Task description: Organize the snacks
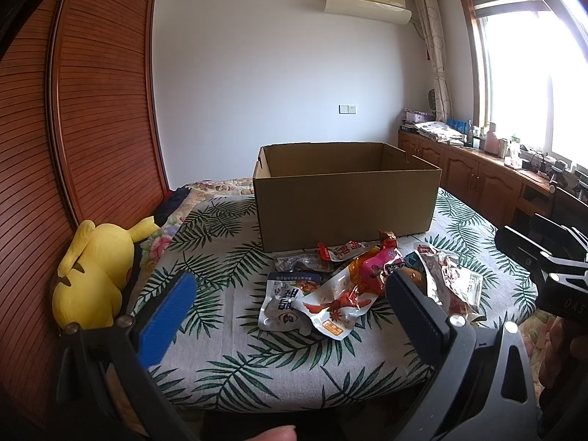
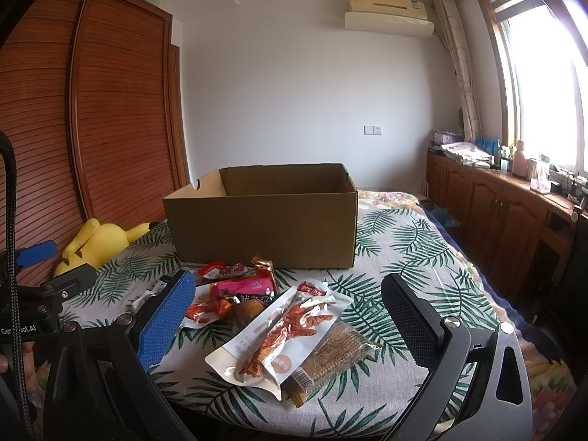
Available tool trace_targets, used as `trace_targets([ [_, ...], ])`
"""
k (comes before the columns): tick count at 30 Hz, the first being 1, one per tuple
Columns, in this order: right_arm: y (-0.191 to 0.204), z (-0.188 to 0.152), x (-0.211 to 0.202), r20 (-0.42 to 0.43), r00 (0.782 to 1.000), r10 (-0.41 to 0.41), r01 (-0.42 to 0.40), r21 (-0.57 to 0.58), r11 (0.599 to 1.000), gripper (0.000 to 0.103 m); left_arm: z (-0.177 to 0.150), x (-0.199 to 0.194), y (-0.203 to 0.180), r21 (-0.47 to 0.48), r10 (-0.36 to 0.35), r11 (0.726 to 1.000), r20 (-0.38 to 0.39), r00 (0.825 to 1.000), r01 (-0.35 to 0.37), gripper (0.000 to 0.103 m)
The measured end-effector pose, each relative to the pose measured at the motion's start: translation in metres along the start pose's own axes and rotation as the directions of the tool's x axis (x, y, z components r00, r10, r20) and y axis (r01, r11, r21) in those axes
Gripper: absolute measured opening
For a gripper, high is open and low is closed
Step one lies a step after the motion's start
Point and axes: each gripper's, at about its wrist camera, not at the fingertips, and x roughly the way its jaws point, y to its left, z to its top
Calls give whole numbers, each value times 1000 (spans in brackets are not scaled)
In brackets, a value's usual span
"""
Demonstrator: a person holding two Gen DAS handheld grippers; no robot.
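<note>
An open brown cardboard box point(image 1: 345, 205) stands on the leaf-print table; it also shows in the right wrist view point(image 2: 264, 228). A pile of snack packets point(image 1: 352, 279) lies in front of it. In the right wrist view a white chicken-feet packet point(image 2: 283, 334) lies nearest, over a clear cracker pack point(image 2: 338, 352), with a pink packet point(image 2: 242, 290) behind. My left gripper point(image 1: 290, 305) is open and empty, just short of the pile. My right gripper point(image 2: 290, 316) is open and empty, its fingers either side of the chicken-feet packet. The box's inside floor is hidden.
A yellow plush toy point(image 1: 95, 275) lies at the table's left edge against a wooden slatted wardrobe point(image 1: 73, 128). Wooden cabinets point(image 2: 496, 202) with clutter run under the window at the right. The right gripper's body point(image 1: 544, 268) shows at the left view's right edge.
</note>
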Motion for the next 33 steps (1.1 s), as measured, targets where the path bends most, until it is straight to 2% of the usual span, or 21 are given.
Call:
trace_targets([
  [10,0,0,0,0,1000,0,0,-1,1000,103,0,-1,0,0,-1,1000,-1,1000,1,103],
  [14,0,-3,2,-19,1000,8,-8,-7,1000,103,1,4,-2,2,-18,1000,-31,999,18,103],
  [20,-8,-16,14,-99,994,34,-35,-2,999,103,-7,23,-8,19,-55,998,-108,993,57,103],
  [28,-23,-28,31,-189,979,70,-70,4,998,102,-16,46,-23,36,-131,989,-196,972,140,103],
  [33,-25,-30,48,-243,962,122,-126,0,992,96,-16,59,-27,51,-143,986,-233,962,159,103],
])
